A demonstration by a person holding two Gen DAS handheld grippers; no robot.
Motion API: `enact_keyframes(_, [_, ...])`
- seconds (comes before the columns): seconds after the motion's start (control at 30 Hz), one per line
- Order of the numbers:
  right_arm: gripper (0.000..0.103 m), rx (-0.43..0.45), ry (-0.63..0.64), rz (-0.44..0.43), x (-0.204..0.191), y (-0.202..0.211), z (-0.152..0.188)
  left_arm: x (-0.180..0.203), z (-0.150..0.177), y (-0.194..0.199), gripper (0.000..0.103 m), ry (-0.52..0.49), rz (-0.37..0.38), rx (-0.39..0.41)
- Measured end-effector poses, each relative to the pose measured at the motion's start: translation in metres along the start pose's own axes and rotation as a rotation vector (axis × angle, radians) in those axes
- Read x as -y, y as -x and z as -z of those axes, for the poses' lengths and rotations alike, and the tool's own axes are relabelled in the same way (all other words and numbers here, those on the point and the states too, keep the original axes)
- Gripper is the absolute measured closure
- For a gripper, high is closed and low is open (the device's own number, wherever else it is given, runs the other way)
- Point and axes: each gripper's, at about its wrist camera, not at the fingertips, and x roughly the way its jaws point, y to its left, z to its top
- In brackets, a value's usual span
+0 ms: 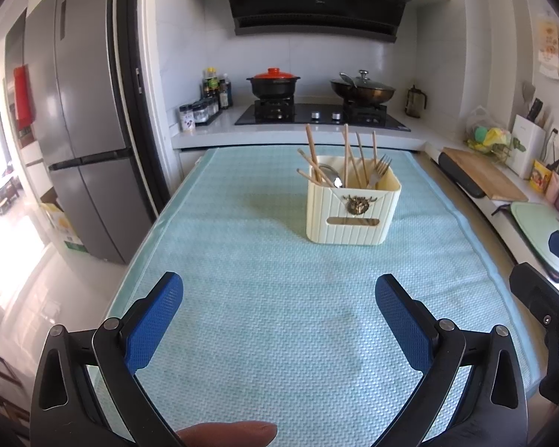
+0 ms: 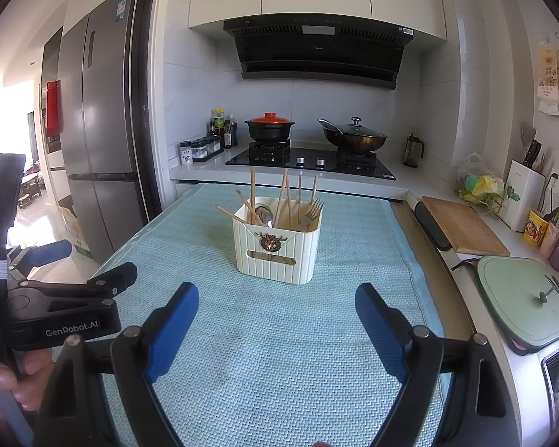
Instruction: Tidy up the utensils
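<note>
Above teal mat, left claw and right claw hover level, both spread wide.

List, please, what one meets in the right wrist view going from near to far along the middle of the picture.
Right gripper with its blue fingers spread wide → bare blue mat → cream utensil holder with chopsticks, a spoon and forks → black stove → range hood.
</note>
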Motion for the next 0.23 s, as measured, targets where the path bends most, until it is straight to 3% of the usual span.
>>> enact_keyframes(0.23, [0.015, -0.003, -0.005, 0.000, 0.0017, -0.0010, 0.0010, -0.0020, -0.0006, -0.0056, 0.000, 0.022, -0.016, 0.001])
